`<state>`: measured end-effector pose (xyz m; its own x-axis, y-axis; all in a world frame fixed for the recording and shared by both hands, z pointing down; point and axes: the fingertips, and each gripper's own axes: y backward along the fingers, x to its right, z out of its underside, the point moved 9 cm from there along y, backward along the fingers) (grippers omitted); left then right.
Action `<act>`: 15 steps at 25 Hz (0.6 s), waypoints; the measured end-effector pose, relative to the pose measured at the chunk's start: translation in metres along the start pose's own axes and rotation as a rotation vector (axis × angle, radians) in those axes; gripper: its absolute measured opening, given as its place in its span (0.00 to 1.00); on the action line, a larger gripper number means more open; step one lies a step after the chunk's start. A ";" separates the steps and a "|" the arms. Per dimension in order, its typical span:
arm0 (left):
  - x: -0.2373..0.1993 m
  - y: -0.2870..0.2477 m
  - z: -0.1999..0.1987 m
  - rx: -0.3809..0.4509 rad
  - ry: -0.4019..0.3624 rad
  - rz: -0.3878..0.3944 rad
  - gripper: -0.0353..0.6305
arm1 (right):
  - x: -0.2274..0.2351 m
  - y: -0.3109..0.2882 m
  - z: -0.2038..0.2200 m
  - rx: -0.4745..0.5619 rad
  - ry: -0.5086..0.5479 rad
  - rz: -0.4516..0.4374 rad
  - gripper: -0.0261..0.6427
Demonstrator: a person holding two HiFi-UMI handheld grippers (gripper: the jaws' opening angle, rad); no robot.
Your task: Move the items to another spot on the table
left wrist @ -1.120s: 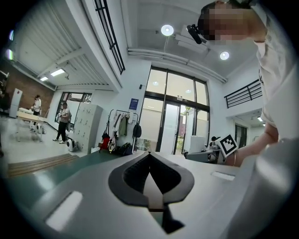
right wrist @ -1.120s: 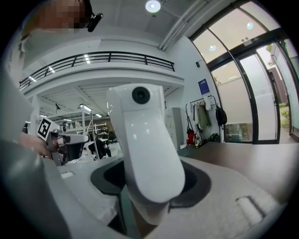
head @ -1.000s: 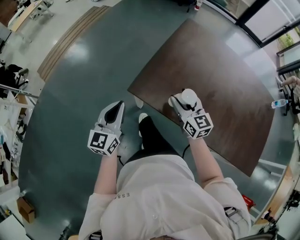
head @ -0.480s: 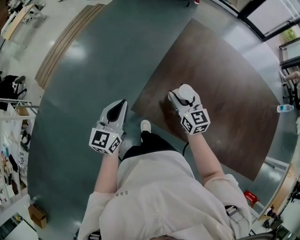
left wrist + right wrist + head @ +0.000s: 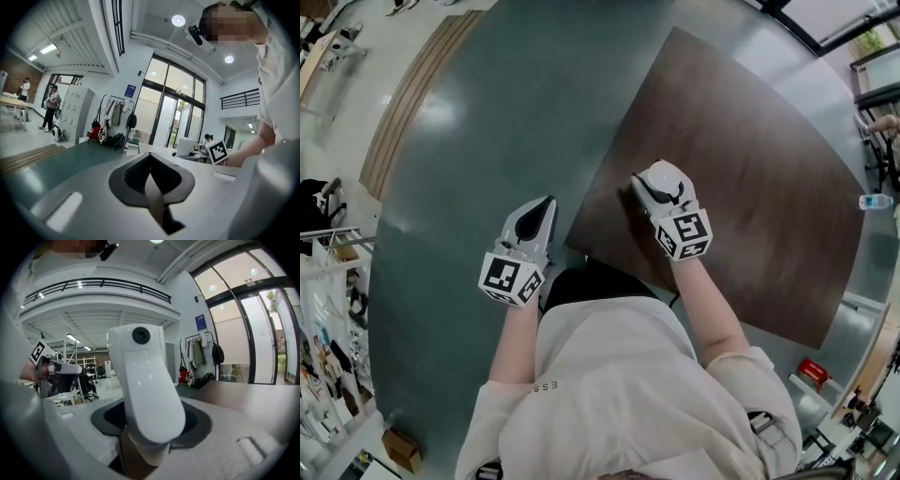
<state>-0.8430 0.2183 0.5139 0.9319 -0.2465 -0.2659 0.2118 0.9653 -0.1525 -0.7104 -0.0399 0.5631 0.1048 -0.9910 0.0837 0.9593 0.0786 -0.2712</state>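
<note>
My right gripper (image 5: 660, 190) is shut on a white rounded device (image 5: 664, 178); both hang over the near left part of the dark brown table (image 5: 759, 159). In the right gripper view the white device (image 5: 146, 390) stands up out of the jaws, smooth, with a small black dot near its top. My left gripper (image 5: 533, 218) hangs over the green floor just left of the table's corner, its jaws drawn together with nothing between them. The left gripper view shows the left gripper (image 5: 153, 187) closed to a thin seam.
A water bottle (image 5: 874, 201) lies beyond the table's far right side. A wooden strip (image 5: 412, 103) runs across the floor at the upper left. A coat rack (image 5: 112, 124) and standing people (image 5: 49, 112) are far off in the hall.
The table's near corner has come closer to the person's body, and the legs and shoe are now hidden. The right gripper with the white device stands farther over the table.
</note>
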 end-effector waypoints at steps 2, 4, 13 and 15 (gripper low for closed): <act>-0.006 -0.004 0.003 -0.007 0.007 0.010 0.08 | -0.002 -0.005 0.003 0.001 0.003 0.002 0.39; -0.012 -0.007 0.006 -0.020 0.004 0.022 0.08 | -0.003 -0.010 0.007 0.000 0.004 0.005 0.39; -0.031 -0.002 0.010 -0.048 0.017 0.047 0.08 | -0.007 -0.020 0.012 0.000 -0.040 0.063 0.40; -0.033 0.001 0.009 -0.048 0.020 0.053 0.08 | -0.006 -0.020 0.014 -0.017 -0.037 0.079 0.40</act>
<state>-0.8707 0.2277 0.5313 0.9354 -0.1970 -0.2935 0.1474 0.9720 -0.1828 -0.7263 -0.0344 0.5811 0.1900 -0.9770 0.0971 0.9431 0.1541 -0.2947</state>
